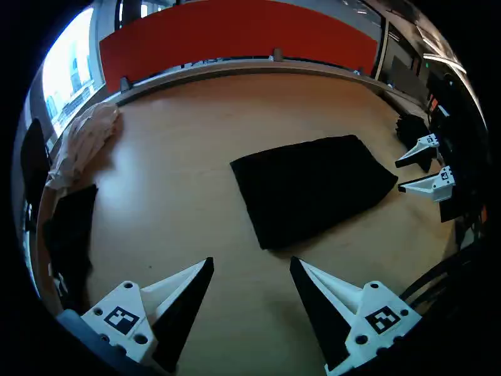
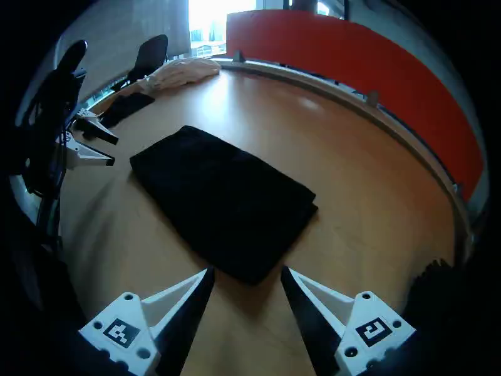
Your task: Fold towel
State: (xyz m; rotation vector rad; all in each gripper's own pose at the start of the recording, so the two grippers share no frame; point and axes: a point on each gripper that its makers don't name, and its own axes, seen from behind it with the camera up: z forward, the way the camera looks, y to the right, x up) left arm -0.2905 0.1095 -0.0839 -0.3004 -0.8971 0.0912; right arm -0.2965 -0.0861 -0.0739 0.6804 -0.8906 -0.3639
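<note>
My left gripper (image 1: 250, 260) has its two white-and-black fingers spread wide with nothing between them; they hang over bare light-brown wooden tabletop (image 1: 181, 188), and the folded black towel (image 1: 313, 188) lies flat ahead of them, apart from both tips. My right gripper (image 2: 247, 269) is spread just as wide and also holds nothing. In the right gripper view the near corner of the towel sits right at the gap between its fingertips, and I cannot tell whether the tips touch the cloth or hover just short of it. From the left gripper view that same gripper shows at the towel's far right corner, fingers parted and pointed at the edge. The towel is a neat dark rectangle in the middle of the table, its layers stacked and its edges roughly lined up. Farther off, a crumpled beige cloth (image 1: 84, 135) lies near the table's rim, with another dark cloth (image 1: 69, 232) beside it, and a long orange-red partition panel (image 1: 238, 34) runs along the back edge.
</note>
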